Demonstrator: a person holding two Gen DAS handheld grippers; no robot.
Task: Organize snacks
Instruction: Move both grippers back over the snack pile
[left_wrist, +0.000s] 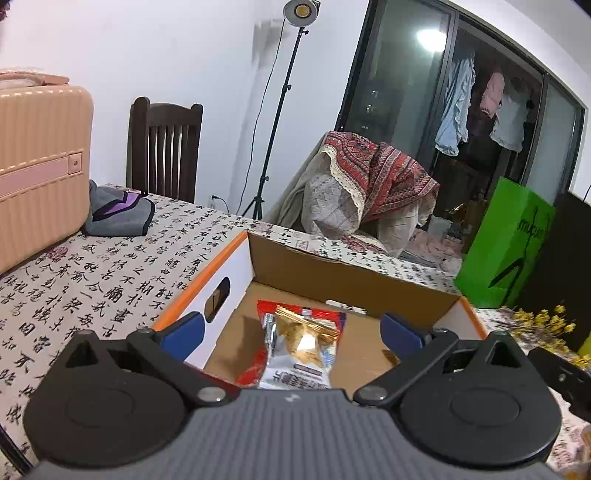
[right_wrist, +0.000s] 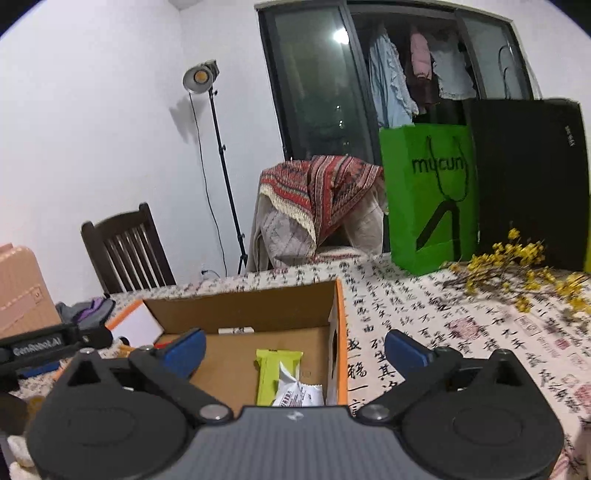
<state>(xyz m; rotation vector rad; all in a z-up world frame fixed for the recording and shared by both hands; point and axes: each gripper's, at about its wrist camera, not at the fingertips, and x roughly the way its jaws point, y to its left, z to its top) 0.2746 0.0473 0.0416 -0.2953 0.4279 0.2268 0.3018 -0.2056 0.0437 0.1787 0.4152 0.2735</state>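
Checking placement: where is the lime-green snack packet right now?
Right wrist view: the lime-green snack packet lies inside the cardboard box, near its right wall, beside a white wrapper.

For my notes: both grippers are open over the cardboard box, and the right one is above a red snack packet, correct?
Not quite. In the right wrist view the open right gripper is above a green packet in the box. The red packet lies under the open left gripper, as the left wrist view shows.

Snack packet (left_wrist: 299, 343) lies in box (left_wrist: 354, 273) on table (left_wrist: 110, 266).
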